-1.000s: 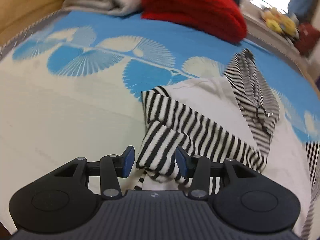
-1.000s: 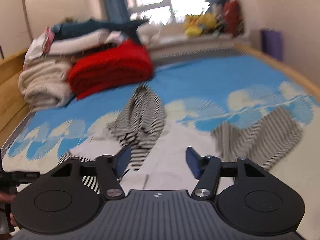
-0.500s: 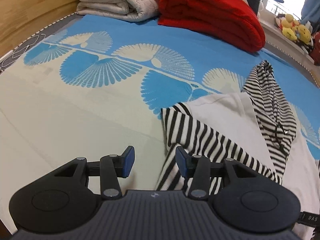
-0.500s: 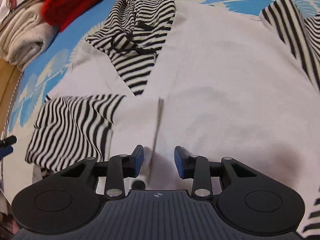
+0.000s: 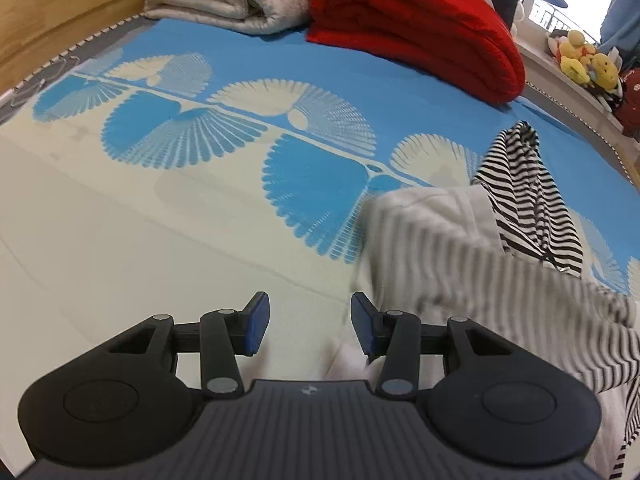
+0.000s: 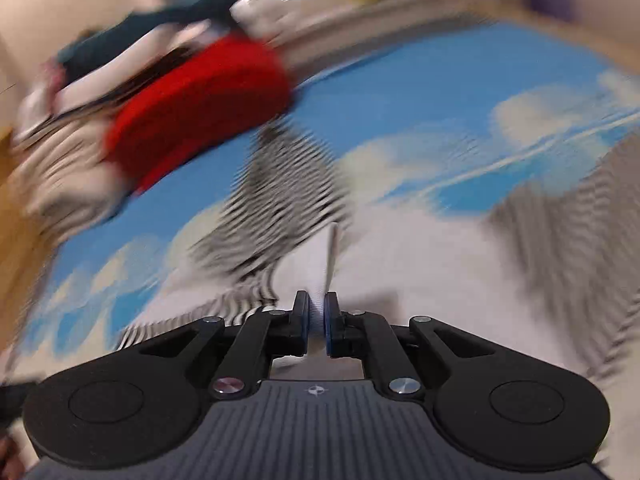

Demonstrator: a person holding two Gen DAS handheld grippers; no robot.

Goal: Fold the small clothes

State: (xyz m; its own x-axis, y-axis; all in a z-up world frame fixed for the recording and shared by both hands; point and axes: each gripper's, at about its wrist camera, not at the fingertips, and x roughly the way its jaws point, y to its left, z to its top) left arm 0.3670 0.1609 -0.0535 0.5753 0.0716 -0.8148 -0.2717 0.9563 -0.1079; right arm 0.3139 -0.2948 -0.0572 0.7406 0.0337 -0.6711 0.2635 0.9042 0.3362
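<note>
Hoodie point(image 5: 460, 240), white w/ striped sleeves + hood, is lying on the blue fan-print bedspread point(image 5: 200, 200).

Left wrist view: garment is sitting to the right of and ahead of the left gripper point(image 5: 308, 322), whose jaws are standing wide apart w/ nothing btwn them. Striped sleeve point(image 5: 520, 300) is blurring, running toward lower right. Red blanket point(image 5: 416, 28) is far behind.

Right wrist view: right gripper point(image 6: 317, 322) is pinching a ridge of white fabric, jaws nearly closed on it; hood point(image 6: 288, 184) is lying straight ahead. Whole view is blurring. So right is nearer the body; only this view shows the grip, only the left shows sleeve layout clearly.
</note>
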